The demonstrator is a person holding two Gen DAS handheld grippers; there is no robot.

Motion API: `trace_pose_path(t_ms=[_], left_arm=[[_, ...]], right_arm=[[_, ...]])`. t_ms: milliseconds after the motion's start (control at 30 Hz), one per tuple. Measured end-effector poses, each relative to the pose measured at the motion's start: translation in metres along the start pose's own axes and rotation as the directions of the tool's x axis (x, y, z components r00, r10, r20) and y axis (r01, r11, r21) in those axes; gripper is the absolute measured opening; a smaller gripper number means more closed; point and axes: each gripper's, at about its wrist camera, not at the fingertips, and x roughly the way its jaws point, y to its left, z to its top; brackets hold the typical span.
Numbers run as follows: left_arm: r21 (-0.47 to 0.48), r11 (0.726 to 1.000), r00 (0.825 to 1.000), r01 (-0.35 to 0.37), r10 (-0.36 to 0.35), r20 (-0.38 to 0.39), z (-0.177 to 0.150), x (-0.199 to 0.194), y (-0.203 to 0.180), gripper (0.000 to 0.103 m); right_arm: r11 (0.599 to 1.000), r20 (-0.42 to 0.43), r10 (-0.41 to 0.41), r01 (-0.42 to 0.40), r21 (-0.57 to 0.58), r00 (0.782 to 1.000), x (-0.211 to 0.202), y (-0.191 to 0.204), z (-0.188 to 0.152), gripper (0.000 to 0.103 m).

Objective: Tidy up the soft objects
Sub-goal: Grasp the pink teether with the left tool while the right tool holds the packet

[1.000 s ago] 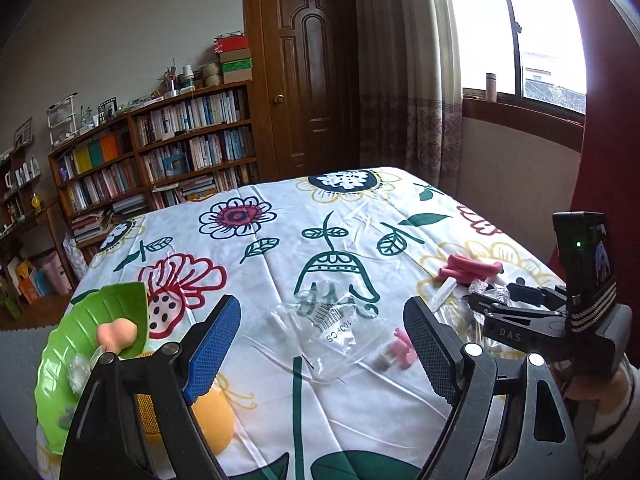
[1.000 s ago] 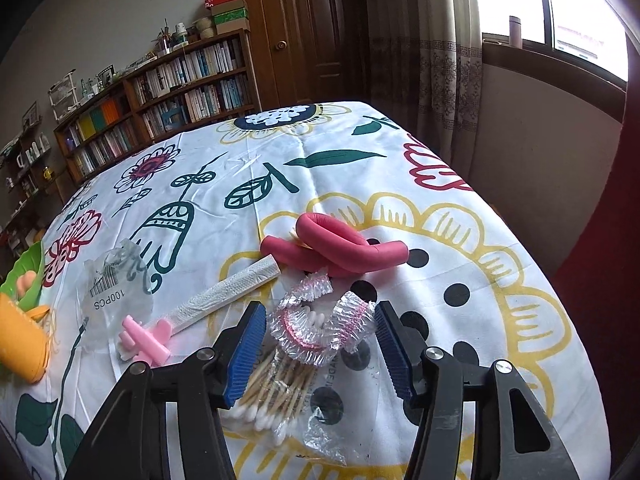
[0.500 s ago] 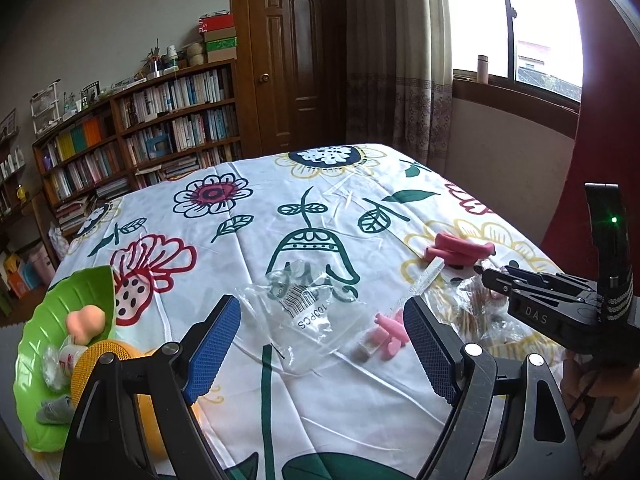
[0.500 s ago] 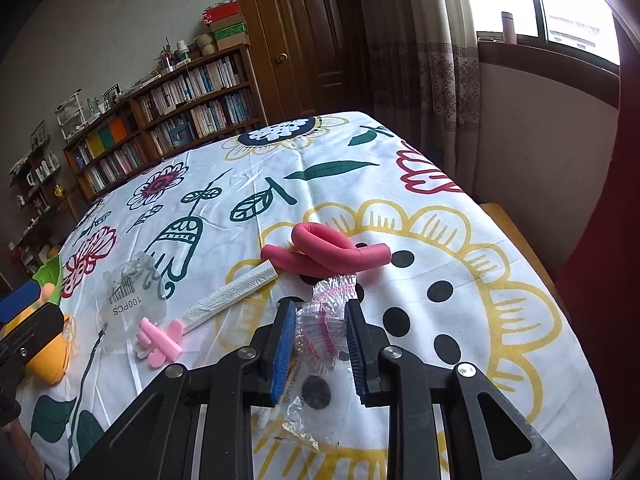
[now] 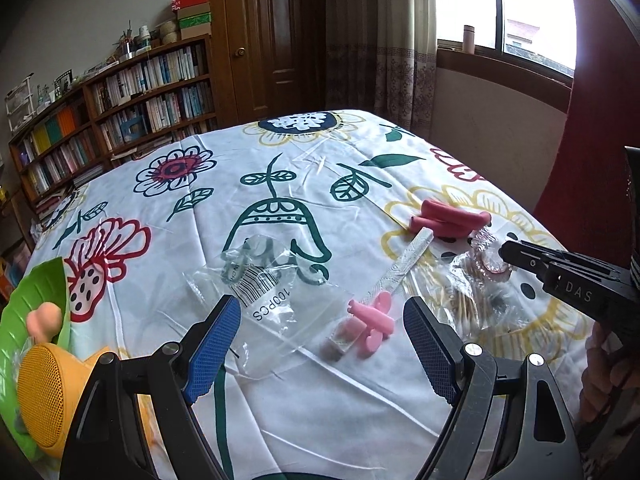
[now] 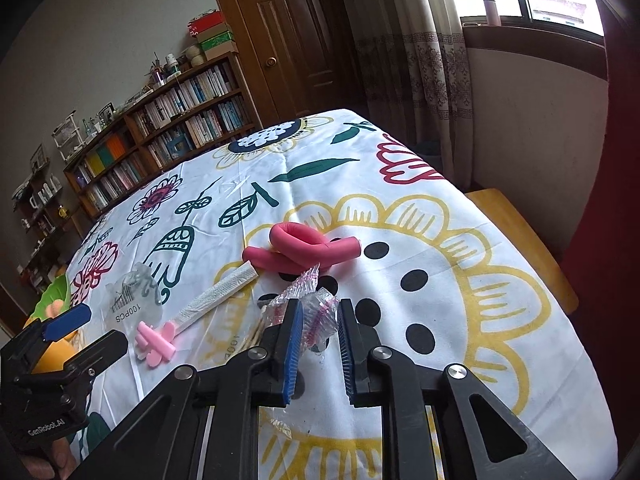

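Right wrist: crinkled clear bag [image 6: 316, 316] between tongs [image 6: 318, 354].

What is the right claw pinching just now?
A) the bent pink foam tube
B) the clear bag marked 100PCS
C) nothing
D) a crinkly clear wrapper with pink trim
D: the right claw is closed on the crinkly clear wrapper, while the pink foam tube and the 100PCS bag lie apart on the cloth.
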Motion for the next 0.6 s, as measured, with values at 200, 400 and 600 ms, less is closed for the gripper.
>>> trace_pose_path(t_ms=[200, 400, 600], left_arm=[[0.035, 0.998, 0.995, 0.053, -0.05, -0.085, -0.006, 0.027, -0.012, 0.068], [0.039, 0.997, 0.991, 0.073, -0.068, -0.118, -0.011, 0.04, -0.016, 0.05], [-0.008, 0.997, 0.99, 0.079, -0.08, -0.12, -0.011, 0.038, -0.007, 0.037]], right_arm=[[0.999, 0.001, 0.009, -0.01, 0.037, 1.0, 0.001, -0.009, 0.001, 0.028], [0.999, -0.008, 0.02, -0.02, 0.046, 1.0, 0.005, -0.01, 0.0, 0.038], [0.998, -0.008, 0.035, -0.034, 0.05, 0.999, 0.006, -0.009, -0.002, 0.047]])
